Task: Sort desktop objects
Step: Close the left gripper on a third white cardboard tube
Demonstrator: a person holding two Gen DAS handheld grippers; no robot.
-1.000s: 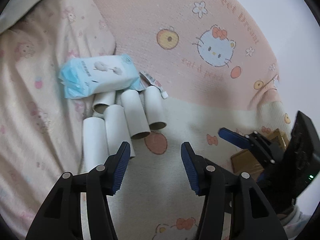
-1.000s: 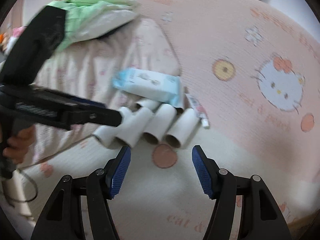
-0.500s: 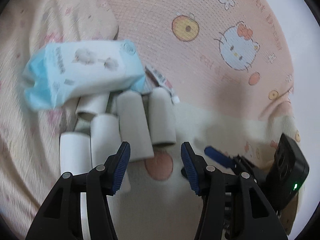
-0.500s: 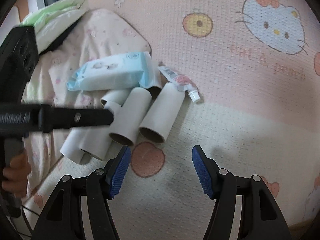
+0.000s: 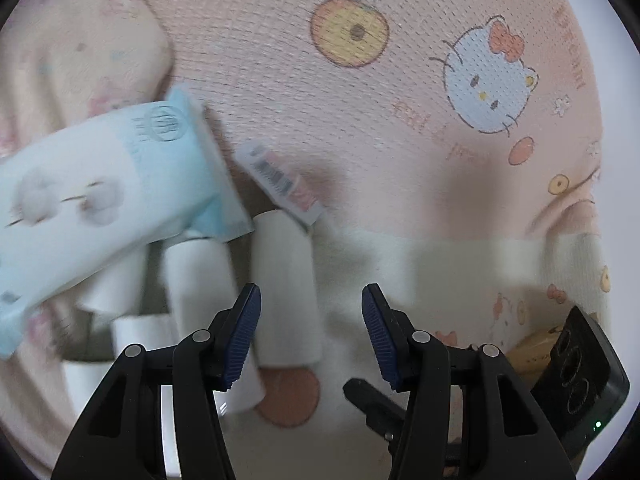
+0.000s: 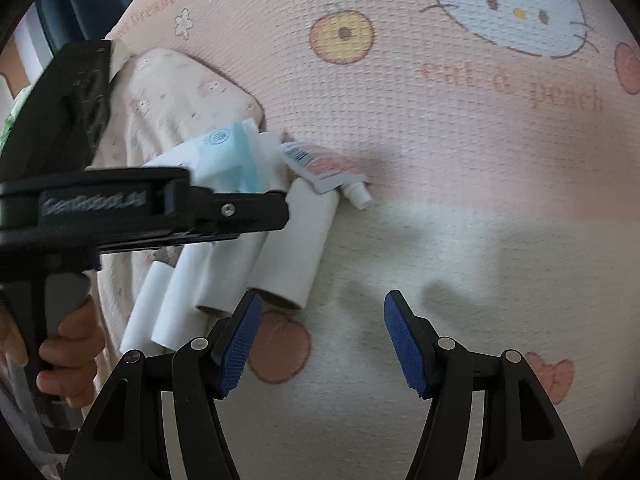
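Several white cardboard rolls [image 5: 286,288] lie side by side on a pink cartoon-print bedspread [image 5: 400,120]. A blue-and-white tissue pack [image 5: 100,188] rests across their far ends, and a small squeeze tube [image 5: 280,180] with a barcode lies beside it. My left gripper [image 5: 312,336] hangs open close over the rightmost roll, its pads pressing on nothing. In the right wrist view my right gripper [image 6: 322,344] is open and empty over the blanket, just right of the roll ends [image 6: 280,256]. The squeeze tube [image 6: 324,166] and the tissue pack [image 6: 228,156] lie beyond.
The left tool's black body [image 6: 120,204] crosses the left of the right wrist view, held by a hand [image 6: 68,352], and hides part of the rolls. A rumpled pink pillow [image 6: 168,92] lies behind the pile. A brown box [image 5: 532,352] sits low right.
Both grippers have come down and closer to the pile, so the rolls and tissue pack fill more of each view. The right wrist view has rolled. Both jaws stay as wide as before.
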